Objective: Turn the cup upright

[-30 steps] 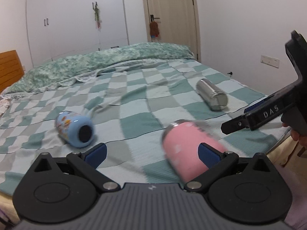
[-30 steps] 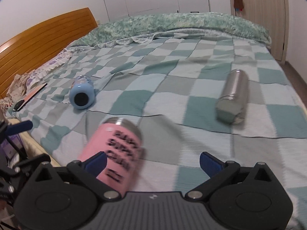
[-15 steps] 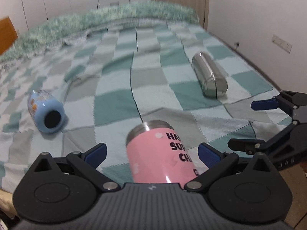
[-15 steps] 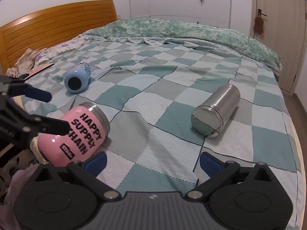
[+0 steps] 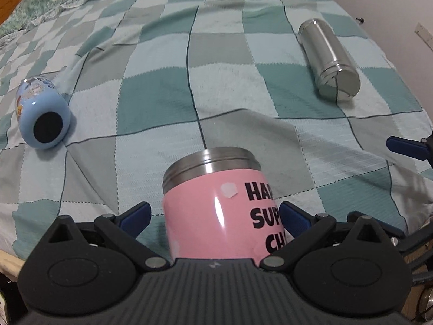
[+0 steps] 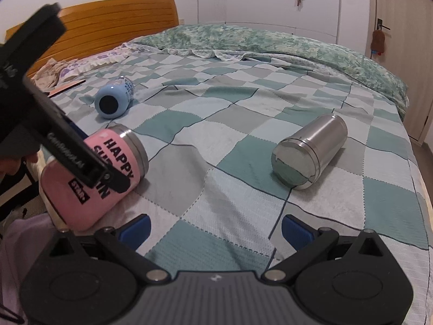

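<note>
A pink cup [image 5: 216, 214] with black lettering and a steel rim lies on its side near the front edge of the bed; it also shows in the right wrist view [image 6: 92, 178]. My left gripper [image 5: 213, 216] is open, with its blue pads either side of the cup's body; whether they touch it I cannot tell. My right gripper [image 6: 215, 228] is open and empty above the blanket, right of the pink cup. A steel cup [image 5: 330, 62] and a blue cup [image 5: 42, 116] also lie on their sides.
The checked green blanket [image 6: 243, 140] covers the bed. A wooden headboard [image 6: 113, 29] stands at the far left in the right wrist view. The bed's right edge [image 5: 422, 103] runs close to a wall. Folded bedding [image 6: 270, 43] lies along the far side.
My left gripper has moved forward and down until the pink cup sits between its pads. My right gripper has swung right, so the steel cup is nearer its centre.
</note>
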Available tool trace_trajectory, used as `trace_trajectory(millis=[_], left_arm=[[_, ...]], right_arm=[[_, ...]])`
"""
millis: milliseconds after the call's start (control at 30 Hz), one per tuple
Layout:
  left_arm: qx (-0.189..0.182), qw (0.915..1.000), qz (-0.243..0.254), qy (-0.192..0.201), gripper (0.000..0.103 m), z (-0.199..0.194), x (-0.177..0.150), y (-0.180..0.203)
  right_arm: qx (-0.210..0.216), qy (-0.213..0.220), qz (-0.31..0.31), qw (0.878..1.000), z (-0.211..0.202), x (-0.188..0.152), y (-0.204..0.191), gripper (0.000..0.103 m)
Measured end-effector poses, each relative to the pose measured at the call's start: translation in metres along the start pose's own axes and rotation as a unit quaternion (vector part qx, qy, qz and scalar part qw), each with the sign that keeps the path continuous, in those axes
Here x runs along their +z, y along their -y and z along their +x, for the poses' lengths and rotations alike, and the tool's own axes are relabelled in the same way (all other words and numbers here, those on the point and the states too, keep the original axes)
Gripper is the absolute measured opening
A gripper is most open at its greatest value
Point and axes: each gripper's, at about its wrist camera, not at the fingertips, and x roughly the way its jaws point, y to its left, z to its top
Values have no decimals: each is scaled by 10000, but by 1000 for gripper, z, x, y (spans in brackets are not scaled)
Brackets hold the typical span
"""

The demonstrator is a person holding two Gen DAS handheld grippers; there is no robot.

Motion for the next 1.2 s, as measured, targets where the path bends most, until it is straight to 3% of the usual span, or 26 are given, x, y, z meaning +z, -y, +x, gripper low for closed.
trace_trajectory(millis=[133, 267, 500, 800, 1033, 1200], left_arm=[[-108, 9998, -15, -160, 92, 9, 2, 1], [-58, 9997, 1, -245, 91, 13, 5, 4], [-56, 9999, 136, -17, 91, 8, -1, 6], [-364, 9951, 114, 913, 87, -32, 1, 0], [-362, 9814, 163, 1880, 85, -49, 12, 5], [-469, 9756, 177, 2136, 85, -47, 24, 15]], right_arm=[[22, -9, -42, 10000, 0, -3, -2, 103], [41, -4, -53, 10000, 0, -3, -3, 103], [31, 48, -3, 10000, -4, -2, -3, 103], [-26, 247, 212, 9995, -14, -3, 1, 103], [-129, 460, 446, 9979, -16, 0, 5, 103], [-204, 484, 583, 9969, -13, 0, 7, 103]])
